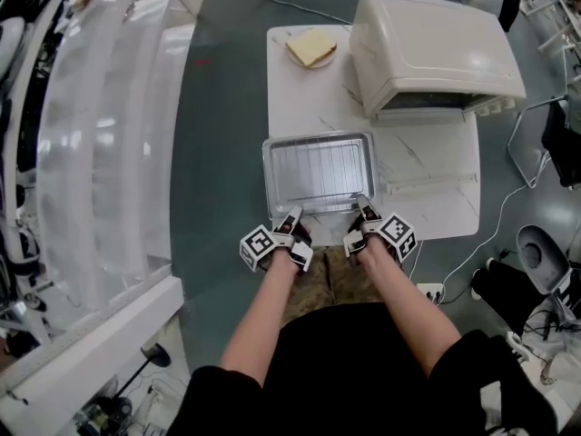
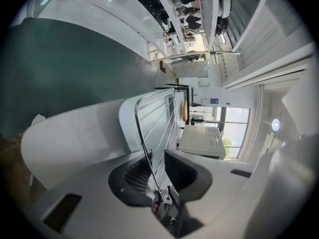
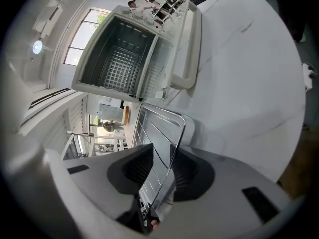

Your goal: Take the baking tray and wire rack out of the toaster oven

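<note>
The metal baking tray (image 1: 269, 175) lies on the white table (image 1: 436, 207) in front of the cream toaster oven (image 1: 427, 48), with the wire rack (image 1: 320, 173) inside it. Both grippers sit at the tray's near edge. My left gripper (image 1: 292, 218) straddles the left end of the rack's near rim (image 2: 144, 148); its jaws stand slightly apart around the wire, a gap showing on one side (image 2: 158, 171). My right gripper (image 1: 363, 212) straddles the right end of that rim (image 3: 172, 153), open with room on both sides of it (image 3: 162, 166). The oven's cavity (image 3: 119, 54) stands open and bare beyond.
A slice of bread on a plate (image 1: 311, 47) lies at the table's far end. The oven's door (image 3: 187, 49) hangs open toward the tray. Clear plastic sheeting (image 1: 109, 134) hangs at the left. A power strip and cable (image 1: 427, 291) lie on the floor at the right, near a chair (image 1: 545, 257).
</note>
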